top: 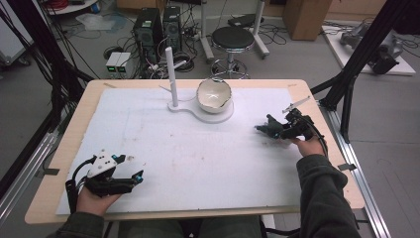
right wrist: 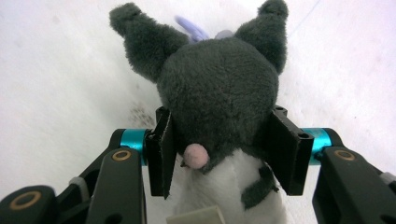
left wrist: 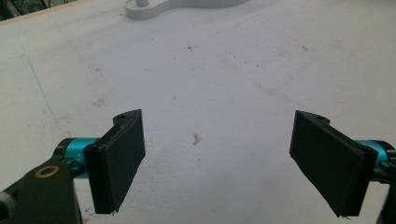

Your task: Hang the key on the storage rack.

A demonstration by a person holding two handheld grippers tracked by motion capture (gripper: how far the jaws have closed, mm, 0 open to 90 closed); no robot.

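Observation:
A small dark grey plush toy (right wrist: 217, 93) with two ears, a pink dot and a white belly lies on the white mat at the right side of the table, seen in the high view as a dark shape (top: 270, 129). My right gripper (right wrist: 224, 154) is shut on it, both black pads pressing into its body; the same gripper (top: 277, 131) sits at the right in the high view. My left gripper (left wrist: 217, 163) rests near the table's front left corner (top: 136, 177), its jaws wide apart with only bare mat between them.
A white bowl (top: 214, 95) sits on a white stand (top: 220, 116) with an upright white post (top: 171, 74) at the back middle. The white mat (top: 198, 153) covers most of the wooden table. A stool (top: 233, 39) and computer towers stand on the floor beyond.

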